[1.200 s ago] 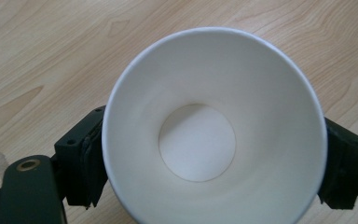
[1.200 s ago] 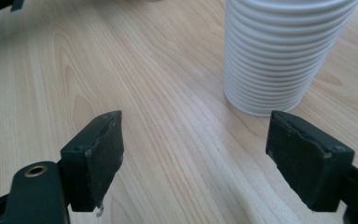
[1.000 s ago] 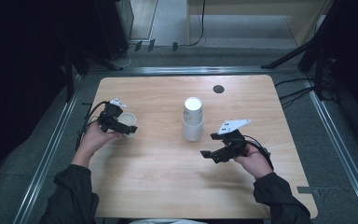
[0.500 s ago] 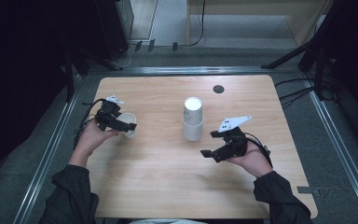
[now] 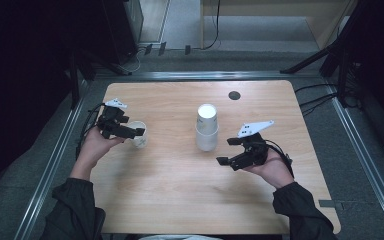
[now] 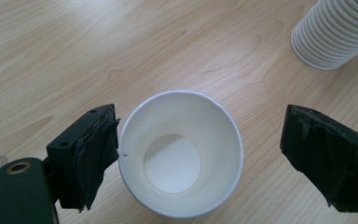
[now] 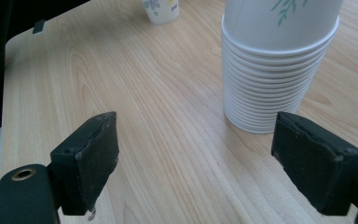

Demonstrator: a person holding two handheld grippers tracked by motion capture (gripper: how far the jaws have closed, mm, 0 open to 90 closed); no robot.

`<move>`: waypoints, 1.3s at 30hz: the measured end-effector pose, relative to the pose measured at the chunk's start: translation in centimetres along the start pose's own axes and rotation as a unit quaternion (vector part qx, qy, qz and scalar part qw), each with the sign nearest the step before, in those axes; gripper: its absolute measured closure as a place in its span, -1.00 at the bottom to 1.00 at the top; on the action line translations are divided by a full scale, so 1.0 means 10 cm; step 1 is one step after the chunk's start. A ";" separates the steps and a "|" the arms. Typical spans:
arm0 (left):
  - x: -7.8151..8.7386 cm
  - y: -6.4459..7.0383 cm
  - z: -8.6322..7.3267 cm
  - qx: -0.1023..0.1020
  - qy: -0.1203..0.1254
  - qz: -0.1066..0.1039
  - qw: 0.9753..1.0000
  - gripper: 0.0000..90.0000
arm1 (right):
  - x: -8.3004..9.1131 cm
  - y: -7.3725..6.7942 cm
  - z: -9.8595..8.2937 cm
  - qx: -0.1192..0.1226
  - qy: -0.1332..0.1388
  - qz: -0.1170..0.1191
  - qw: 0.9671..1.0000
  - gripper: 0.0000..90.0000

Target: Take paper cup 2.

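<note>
The wooden table (image 5: pixel 180 200) is carrying a stack of cups (image 5: pixel 206 128) at centre. At its nine o'clock, a single paper cup (image 6: pixel 181 154) is standing upright between the left gripper (image 6: pixel 200 158)'s spread jaws, one pad touching. At four o'clock, the right gripper (image 7: pixel 205 163) is gaping, empty.

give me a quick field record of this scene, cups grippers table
single cup: white paper cup, upright, mouth open, nothing visible inside, on the table's left part
cup stack: nested white paper cups, mouths down, near the table's middle
left gripper: open, jaws either side of the single cup; one jaw at or very near the rim, the other apart
right gripper: open, holding nothing, pointed toward the base of the cup stack
table: light wood, a dark round spot near its far edge
</note>
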State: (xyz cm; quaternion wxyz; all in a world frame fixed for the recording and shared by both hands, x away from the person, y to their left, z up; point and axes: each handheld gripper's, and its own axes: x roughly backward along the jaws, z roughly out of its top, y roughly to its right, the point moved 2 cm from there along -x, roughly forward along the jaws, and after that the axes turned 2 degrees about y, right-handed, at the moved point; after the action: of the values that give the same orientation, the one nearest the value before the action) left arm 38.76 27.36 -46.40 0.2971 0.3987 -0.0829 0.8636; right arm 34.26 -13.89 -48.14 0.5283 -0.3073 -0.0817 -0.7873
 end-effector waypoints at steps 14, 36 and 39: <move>0.25 0.27 -0.05 -0.020 0.020 -0.025 0.999 -0.70 | 0.08 0.15 0.15 0.015 0.001 -0.019 1.000 -0.64; 0.37 0.76 -0.26 -0.031 0.019 -0.060 0.998 -0.69 | 0.01 0.35 0.51 0.037 -0.004 -0.030 0.999 -0.51; 0.36 0.83 -0.29 -0.036 0.014 -0.066 0.997 -0.69 | 0.00 0.38 0.57 0.038 -0.003 -0.028 0.999 -0.49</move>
State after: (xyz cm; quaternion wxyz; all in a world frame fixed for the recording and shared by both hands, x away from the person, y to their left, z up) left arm 30.30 23.37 -44.96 0.3690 0.3806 -0.0831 0.8439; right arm 39.85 -12.92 -44.32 0.5174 -0.2870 -0.1220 -0.7969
